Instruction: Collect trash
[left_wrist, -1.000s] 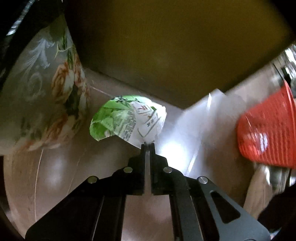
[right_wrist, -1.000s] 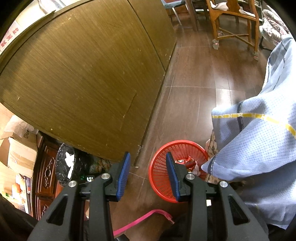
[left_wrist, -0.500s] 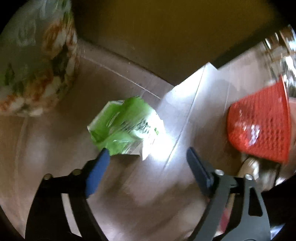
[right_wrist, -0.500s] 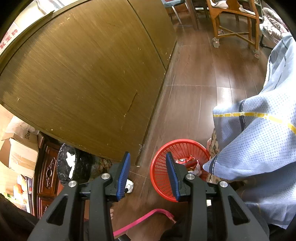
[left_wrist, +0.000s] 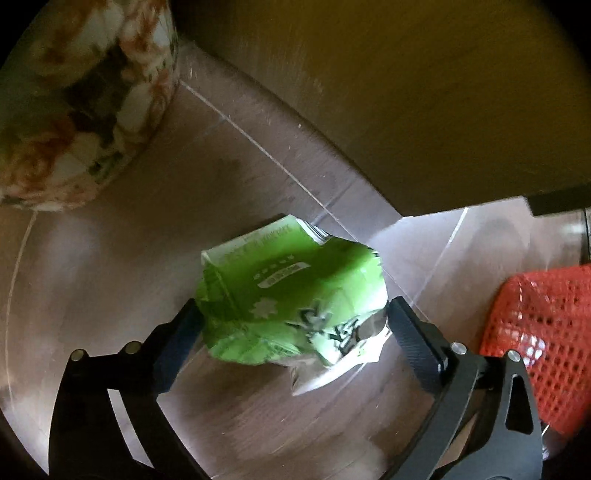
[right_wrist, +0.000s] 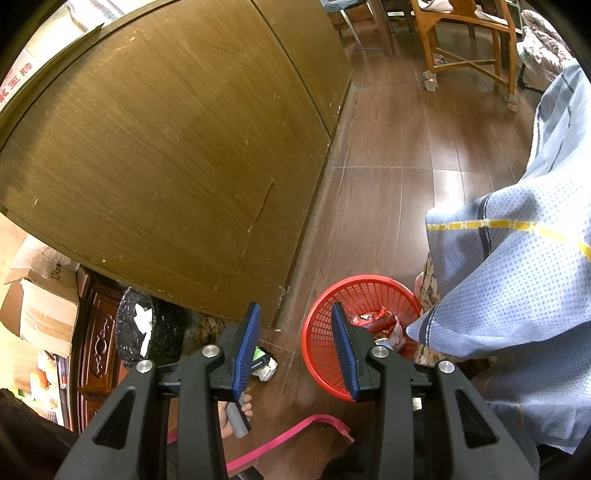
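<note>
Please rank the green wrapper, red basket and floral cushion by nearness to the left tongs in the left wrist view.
1. Green wrapper: between the open left tongs.
2. Red basket: on the right.
3. Floral cushion: upper left, farthest.

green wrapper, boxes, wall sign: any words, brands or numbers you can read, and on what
green wrapper: dark characters and a label strip, too blurred to read.
red sign, top left of right wrist view: red characters, cut off, not legible.
cardboard box: small dark print, too small to read.
Nothing else bears text.

Open floor (left_wrist: 110, 280), cabinet (left_wrist: 406, 92) behind, red basket (left_wrist: 543, 332) right, floral cushion (left_wrist: 74, 103) left
</note>
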